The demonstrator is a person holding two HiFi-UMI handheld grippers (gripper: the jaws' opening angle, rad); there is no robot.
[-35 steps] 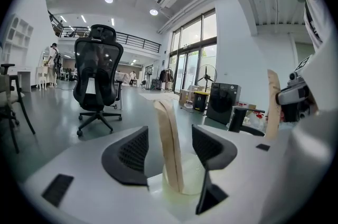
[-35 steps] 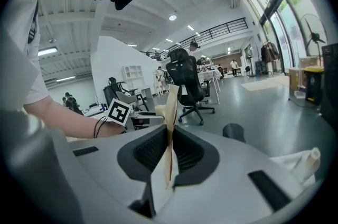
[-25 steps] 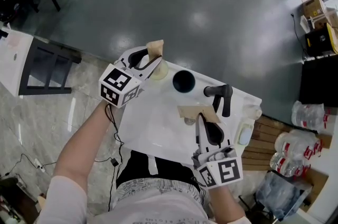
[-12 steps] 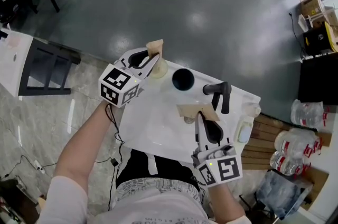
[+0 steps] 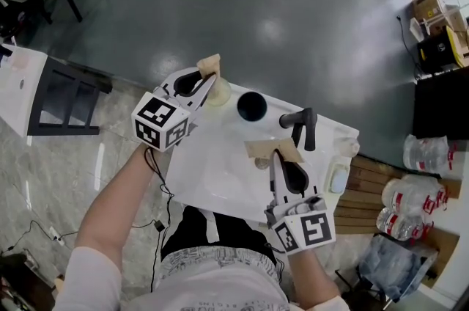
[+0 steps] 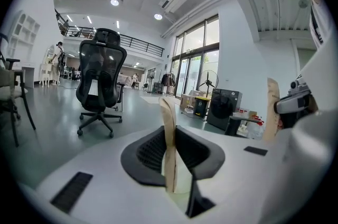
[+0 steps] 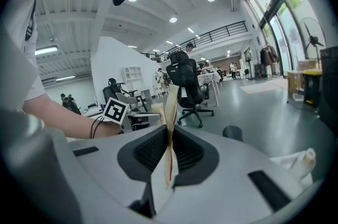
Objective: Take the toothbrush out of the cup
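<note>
No toothbrush can be made out in any view. If it is here, it is probably hidden at the pale cup [image 5: 218, 92] on the far left corner of the bench [image 5: 212, 170]. The left hand-held gripper [image 5: 209, 67] sits right over that cup. Its jaws have just been closing to a narrow slit with nothing visible between the pads, apparently to pinch a slim handle. A black cup [image 5: 251, 105] stands beside it on the far edge. The right hand-held gripper [image 5: 275, 150], pads together and empty, waits near the faucet [image 5: 302, 125], out of the way.
</note>
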